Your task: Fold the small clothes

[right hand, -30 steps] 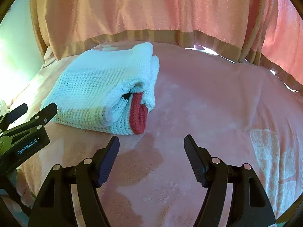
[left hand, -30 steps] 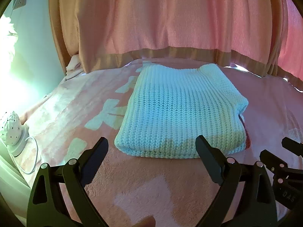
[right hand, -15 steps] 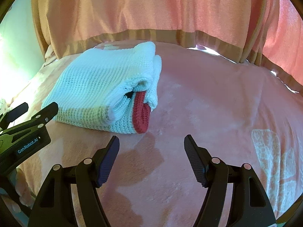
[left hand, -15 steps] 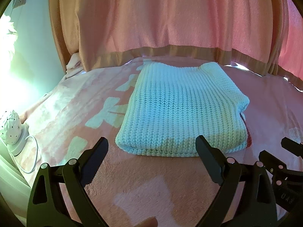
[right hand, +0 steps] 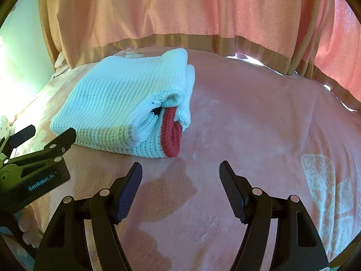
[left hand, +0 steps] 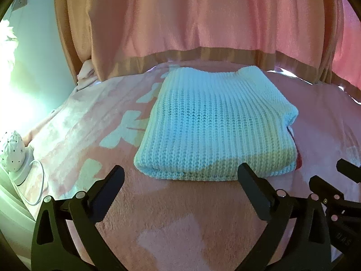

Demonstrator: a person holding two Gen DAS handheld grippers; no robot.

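Chunky knit sweater (left hand: 216,122) is sitting folded just ahead of both empty, wide-open grippers, left gripper (left hand: 180,176) having just been widening, right gripper (right hand: 180,174) alongside; looking soft and floppy, so I'd be pinching the thick near edge.

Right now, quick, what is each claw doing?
Left gripper: open, holding nothing; its jaws have just been opening.
Right gripper: open, holding nothing.

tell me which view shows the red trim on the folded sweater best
The right wrist view: the red trim faces the camera as a full folded band at the near right corner of the white knit sweater. The left wrist view shows only a red sliver behind the sweater's right edge.
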